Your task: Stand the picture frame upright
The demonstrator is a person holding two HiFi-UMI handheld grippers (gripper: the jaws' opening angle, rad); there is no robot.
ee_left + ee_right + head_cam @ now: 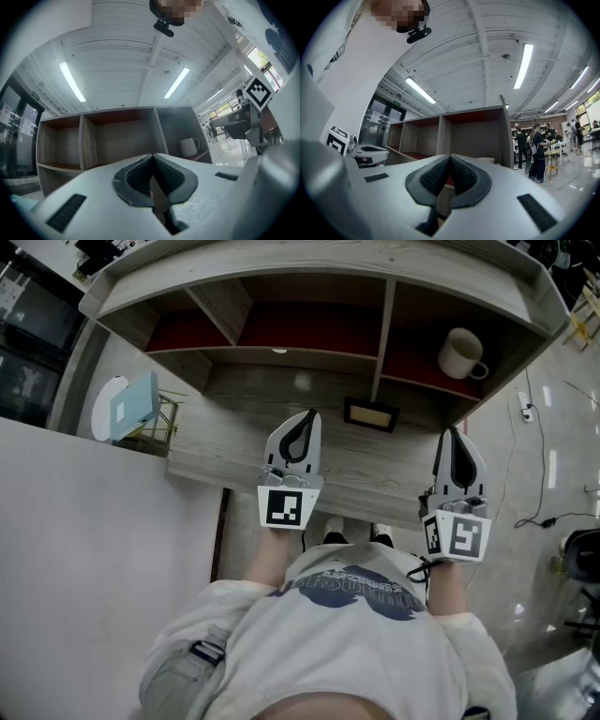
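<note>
Meeting tip to tip, the jaws of the left gripper (152,157) are together, with nothing between their dark ribbed pads. The right gripper (450,157) is the same: jaws together, holding nothing. Both hover side by side over the wooden desk (234,442) in the middle of the head view, touching none of the things on it. The picture frame (370,414) lies flat on the desk just above the centre of that view, between the two grippers' tips and a little beyond them, at the foot of a divider of the shelf (309,296). A white mug (461,354) stands in the shelf's right-hand compartment, at the upper right. Toward the left edge, a pale blue panel (134,401) sits by a wire rack (159,423).
</note>
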